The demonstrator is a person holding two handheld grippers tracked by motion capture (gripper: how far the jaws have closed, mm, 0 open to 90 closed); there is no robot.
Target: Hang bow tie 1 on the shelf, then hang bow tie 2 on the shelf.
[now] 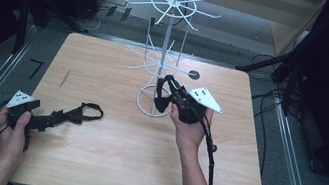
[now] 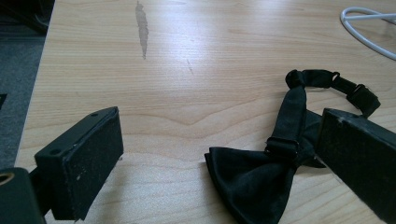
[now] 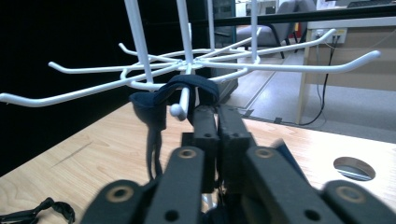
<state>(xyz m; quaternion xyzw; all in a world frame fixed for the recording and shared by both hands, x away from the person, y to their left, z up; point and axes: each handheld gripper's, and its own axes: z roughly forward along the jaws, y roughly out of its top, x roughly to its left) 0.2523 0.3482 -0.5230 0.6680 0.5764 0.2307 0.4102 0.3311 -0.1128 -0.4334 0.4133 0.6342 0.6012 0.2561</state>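
A white wire rack (image 1: 165,47) with two tiers of hooks stands at the table's far middle. My right gripper (image 1: 166,83) is at its lower tier, shut on a dark blue bow tie (image 1: 160,103). In the right gripper view its strap (image 3: 187,84) loops over a ball-tipped hook (image 3: 177,110) just past the gripper (image 3: 218,114). My left gripper (image 1: 64,117) rests open near the table's left front. A black bow tie (image 2: 257,177) lies flat on the wood between its jaws, touching neither pad, its strap (image 1: 91,108) stretching away toward the rack.
The wooden table (image 1: 105,163) has a round hole (image 1: 194,74) right of the rack's base ring (image 1: 147,110). Metal rails and cables run along the floor on both sides. A cable trails from the right gripper toward the front edge.
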